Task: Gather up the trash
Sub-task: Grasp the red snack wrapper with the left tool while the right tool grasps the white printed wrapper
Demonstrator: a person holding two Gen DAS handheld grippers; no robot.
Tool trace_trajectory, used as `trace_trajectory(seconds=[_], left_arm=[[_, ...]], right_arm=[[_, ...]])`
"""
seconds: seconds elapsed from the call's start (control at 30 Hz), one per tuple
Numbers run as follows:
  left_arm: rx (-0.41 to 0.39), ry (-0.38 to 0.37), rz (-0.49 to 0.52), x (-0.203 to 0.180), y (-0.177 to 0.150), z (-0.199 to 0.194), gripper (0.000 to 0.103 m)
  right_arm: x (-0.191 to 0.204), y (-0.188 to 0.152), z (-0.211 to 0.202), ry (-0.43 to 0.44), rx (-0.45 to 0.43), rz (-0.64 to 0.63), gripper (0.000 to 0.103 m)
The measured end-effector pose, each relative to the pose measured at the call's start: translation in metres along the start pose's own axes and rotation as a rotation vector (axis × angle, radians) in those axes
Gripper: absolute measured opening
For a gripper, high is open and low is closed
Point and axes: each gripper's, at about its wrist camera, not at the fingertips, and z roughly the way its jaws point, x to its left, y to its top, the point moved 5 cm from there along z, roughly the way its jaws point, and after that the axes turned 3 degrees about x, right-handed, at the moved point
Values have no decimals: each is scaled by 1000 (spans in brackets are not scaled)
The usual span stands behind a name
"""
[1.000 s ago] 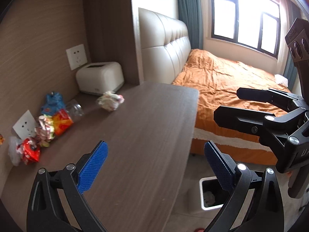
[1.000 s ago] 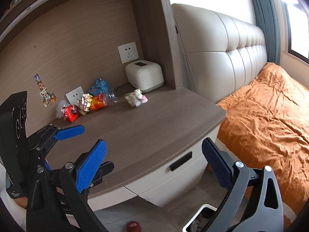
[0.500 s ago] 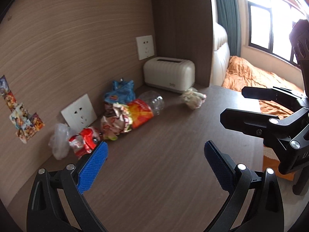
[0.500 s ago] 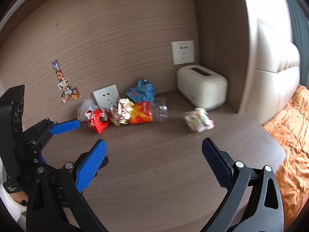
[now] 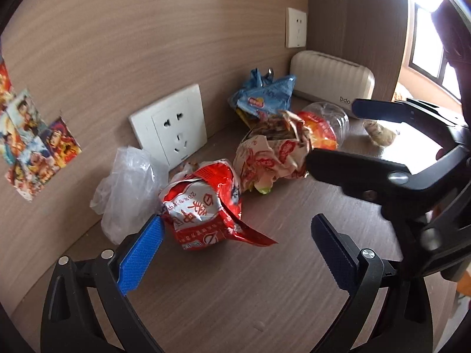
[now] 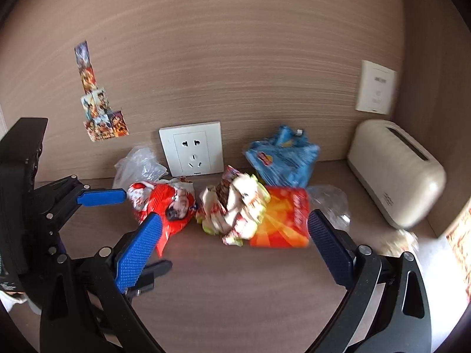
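Observation:
Trash lies along the back wall of a wooden desk (image 5: 235, 288). A red snack bag (image 5: 203, 206) (image 6: 164, 203) is nearest, with a clear plastic bag (image 5: 129, 182) to its left. A crumpled printed wrapper (image 5: 273, 156) (image 6: 235, 209), a clear bottle with an orange label (image 5: 323, 123) (image 6: 282, 217) and a blue chip bag (image 5: 265, 97) (image 6: 282, 156) lie farther right. A crumpled paper ball (image 5: 381, 135) sits by the toaster. My left gripper (image 5: 235, 247) is open, just in front of the red bag. My right gripper (image 6: 235, 247) is open and empty, facing the wrapper and bottle.
A cream toaster (image 5: 332, 79) (image 6: 394, 170) stands at the back right corner. A white wall socket (image 5: 170, 123) (image 6: 192, 148) sits behind the trash. Stickers (image 5: 32, 144) are on the wall at left. The right gripper's body crosses the left wrist view (image 5: 397, 176).
Both grippers have swung from the bed and desk edge toward the back wall and moved close to the trash pile. Both stay open and empty.

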Motion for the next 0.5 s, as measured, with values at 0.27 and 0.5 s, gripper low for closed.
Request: trace_trajectory(seconds=[0.27,0.5], left_arm=[[60,-2,8,17,5,28,84],[75,7,45,21,10,44,66]], right_arm=[[9,8,41,-36,45,-79,90],[9,4,62,-91,77,-123,65]])
